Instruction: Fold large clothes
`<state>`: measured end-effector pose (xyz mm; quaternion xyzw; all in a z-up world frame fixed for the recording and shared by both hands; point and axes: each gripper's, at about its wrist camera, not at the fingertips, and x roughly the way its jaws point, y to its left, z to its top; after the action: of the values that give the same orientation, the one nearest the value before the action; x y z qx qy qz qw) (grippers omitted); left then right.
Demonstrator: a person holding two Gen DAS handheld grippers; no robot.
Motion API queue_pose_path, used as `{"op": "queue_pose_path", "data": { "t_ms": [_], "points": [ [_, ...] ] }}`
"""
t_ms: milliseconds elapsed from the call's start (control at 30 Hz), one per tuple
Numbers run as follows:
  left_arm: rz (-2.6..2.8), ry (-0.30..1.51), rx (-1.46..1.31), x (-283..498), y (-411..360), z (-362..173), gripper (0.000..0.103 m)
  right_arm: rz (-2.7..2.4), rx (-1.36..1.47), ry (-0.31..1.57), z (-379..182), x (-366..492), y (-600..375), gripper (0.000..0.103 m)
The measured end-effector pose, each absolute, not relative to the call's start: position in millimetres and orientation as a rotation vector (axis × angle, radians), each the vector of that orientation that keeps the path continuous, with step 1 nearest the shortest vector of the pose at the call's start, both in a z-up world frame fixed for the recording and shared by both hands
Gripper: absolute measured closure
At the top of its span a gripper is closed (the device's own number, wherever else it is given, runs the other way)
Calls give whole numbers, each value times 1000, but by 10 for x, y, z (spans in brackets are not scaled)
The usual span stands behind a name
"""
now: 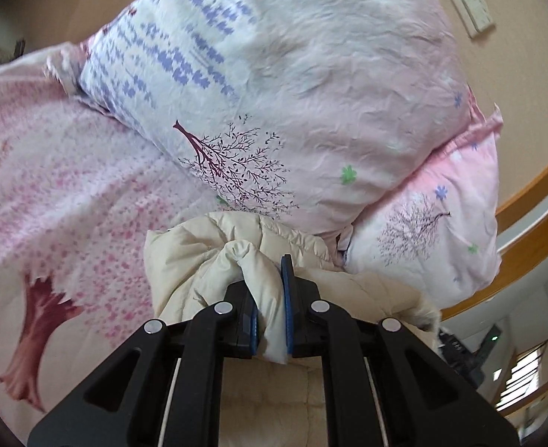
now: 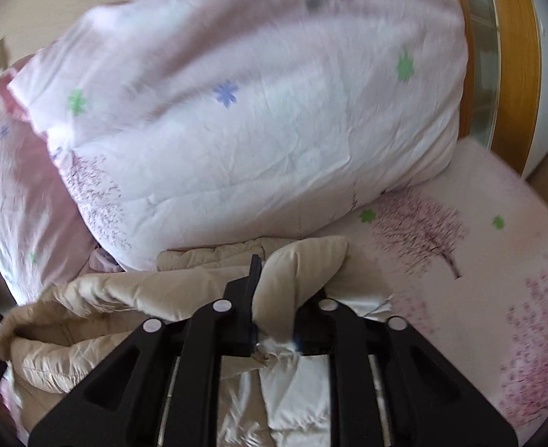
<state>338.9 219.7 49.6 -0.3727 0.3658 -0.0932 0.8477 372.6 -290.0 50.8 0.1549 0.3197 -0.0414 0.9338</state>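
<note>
A cream quilted puffer jacket (image 1: 184,260) lies bunched on a bed with a pink tree-print sheet (image 1: 50,193). My left gripper (image 1: 270,279) is shut on a fold of the jacket, which bulges out between the blue pads. In the right wrist view the same jacket (image 2: 99,298) spreads to the left and below. My right gripper (image 2: 274,283) is shut on another puffy fold of the jacket; its right finger is hidden by the fabric.
A large pink and white folded duvet (image 1: 311,74) with tree and flower print rises just behind the jacket, also in the right wrist view (image 2: 255,111). A wooden bed rail (image 1: 534,186) runs on the right, and a wood-trimmed frame (image 2: 516,56) stands beyond the duvet.
</note>
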Motion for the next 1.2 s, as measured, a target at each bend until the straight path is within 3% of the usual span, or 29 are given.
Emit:
{"op": "queue_pose_path", "data": {
  "t_ms": [33,67,133,267,333,433,500,567,700,733,767,867,1033,1200],
  "points": [
    [-198,771,-808,3411,2216,474,94,-74,357,665,480,3793,-2930,79],
    [-202,770,-824,3431,2230,464,93,-69,376,670,468,3814,-2957,66],
    [-219,770,-850,3488,2246,451,88,-49,416,673,458,3920,-2988,53],
    [-243,741,-894,3499,2316,519,69,-12,434,637,547,3948,-3049,51],
    [-250,697,-895,3435,2387,593,50,-14,423,571,645,3818,-3147,45],
    [-196,660,-855,3327,2489,689,41,-61,381,559,703,3723,-3303,44],
    [-168,678,-831,3296,2543,694,41,-76,367,610,657,3720,-3376,45],
    [-149,698,-813,3279,2564,672,41,-68,350,690,561,3753,-3401,52],
    [-131,779,-736,3297,2466,599,41,-85,316,793,369,3825,-3359,55],
    [-126,806,-710,3314,2414,575,41,-91,313,816,313,3854,-3343,62],
    [-122,820,-691,3331,2374,560,41,-89,315,828,275,3873,-3332,79],
    [-108,843,-643,3349,2288,524,42,-100,333,836,179,3892,-3332,91],
    [-19,895,-565,3461,2162,428,51,-206,309,878,56,3913,-3301,92],
    [56,935,-548,3545,2106,314,54,-268,237,924,-65,3964,-3158,90]
  ]
}}
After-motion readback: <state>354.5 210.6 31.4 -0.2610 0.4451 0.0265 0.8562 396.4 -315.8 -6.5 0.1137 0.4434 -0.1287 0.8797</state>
